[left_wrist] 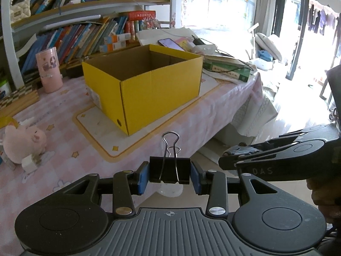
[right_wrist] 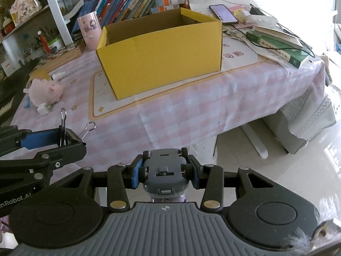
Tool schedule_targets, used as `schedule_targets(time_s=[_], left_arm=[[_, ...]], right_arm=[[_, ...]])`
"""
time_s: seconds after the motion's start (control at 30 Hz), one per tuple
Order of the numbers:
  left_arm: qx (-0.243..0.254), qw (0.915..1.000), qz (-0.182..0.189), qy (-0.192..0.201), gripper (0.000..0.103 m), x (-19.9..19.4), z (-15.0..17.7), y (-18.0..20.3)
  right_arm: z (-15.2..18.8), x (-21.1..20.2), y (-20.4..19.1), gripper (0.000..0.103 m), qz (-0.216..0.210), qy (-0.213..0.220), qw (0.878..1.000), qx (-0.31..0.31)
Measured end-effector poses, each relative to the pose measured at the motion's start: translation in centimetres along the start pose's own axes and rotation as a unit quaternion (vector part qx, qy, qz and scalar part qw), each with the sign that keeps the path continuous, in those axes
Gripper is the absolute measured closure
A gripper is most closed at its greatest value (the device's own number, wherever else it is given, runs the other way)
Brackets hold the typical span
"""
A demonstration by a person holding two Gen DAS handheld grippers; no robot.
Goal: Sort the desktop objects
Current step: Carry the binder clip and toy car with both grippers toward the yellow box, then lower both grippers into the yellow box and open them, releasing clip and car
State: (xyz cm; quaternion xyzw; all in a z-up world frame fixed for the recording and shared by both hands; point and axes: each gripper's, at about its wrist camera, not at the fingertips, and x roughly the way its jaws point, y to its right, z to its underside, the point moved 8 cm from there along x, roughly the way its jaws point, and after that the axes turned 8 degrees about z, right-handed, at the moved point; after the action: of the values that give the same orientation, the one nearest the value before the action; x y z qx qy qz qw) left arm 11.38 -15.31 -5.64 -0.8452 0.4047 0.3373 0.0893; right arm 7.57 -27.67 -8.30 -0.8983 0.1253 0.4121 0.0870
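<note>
My left gripper (left_wrist: 169, 173) is shut on a black binder clip (left_wrist: 169, 169) with silver wire handles, held in the air off the table's front edge. It also shows in the right wrist view (right_wrist: 66, 137) at the left. My right gripper (right_wrist: 164, 170) is shut on a small grey toy car (right_wrist: 164, 169), underside up, also off the table's front edge. It shows in the left wrist view (left_wrist: 231, 154) at the right. An open yellow cardboard box (left_wrist: 147, 85) (right_wrist: 162, 49) stands on the table ahead of both grippers; what shows of its inside is bare.
The table has a pink checked cloth (right_wrist: 170, 106). A pink plush toy (left_wrist: 23, 143) (right_wrist: 45, 91) lies at the left. A pink cylinder (left_wrist: 49, 69) stands behind. Books, a phone (right_wrist: 222, 13) and cables lie at the back right. Bookshelves are behind.
</note>
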Motion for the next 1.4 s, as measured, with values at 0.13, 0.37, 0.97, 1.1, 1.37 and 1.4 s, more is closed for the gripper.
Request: schedule_targets(time_s=[0.13, 0.37, 0.97, 1.1, 1.37, 1.4], left_arm=[[0.002, 0.9999, -0.001, 0.011, 0.064, 0.9, -1.4, -0.1], [0.012, 0.9989, -0.012, 0.044, 0.064, 2.3, -4.8, -0.1], [-0.028, 0.9878, -0.076, 0.133, 0.064, 4.4, -15.0, -2.2], [-0.061, 0.9852, -0.092, 0.131, 0.064, 6.3, -16.3, -4.1], [-0.096, 0.9825, -0.131, 0.091, 0.064, 10.8, -17.7, -7.9], [-0.098, 0.9826, -0.135, 0.082, 0.064, 11.4, -17.7, -8.3]], right_arm=[[-1.4, 0.7, 0.6, 0.062, -0.002, 0.006, 1.0, -0.001], [-5.5, 1.0, 1.8, 0.062, -0.003, 0.052, 0.999, -0.008], [-19.8, 1.4, 4.0, 0.062, -0.061, 0.173, 0.981, -0.069], [-22.2, 3.3, 3.6, 0.062, -0.076, 0.176, 0.976, -0.102], [-26.1, 9.0, 2.0, 0.062, -0.105, 0.139, 0.97, -0.171], [-26.4, 9.9, 1.7, 0.062, -0.107, 0.129, 0.97, -0.178]])
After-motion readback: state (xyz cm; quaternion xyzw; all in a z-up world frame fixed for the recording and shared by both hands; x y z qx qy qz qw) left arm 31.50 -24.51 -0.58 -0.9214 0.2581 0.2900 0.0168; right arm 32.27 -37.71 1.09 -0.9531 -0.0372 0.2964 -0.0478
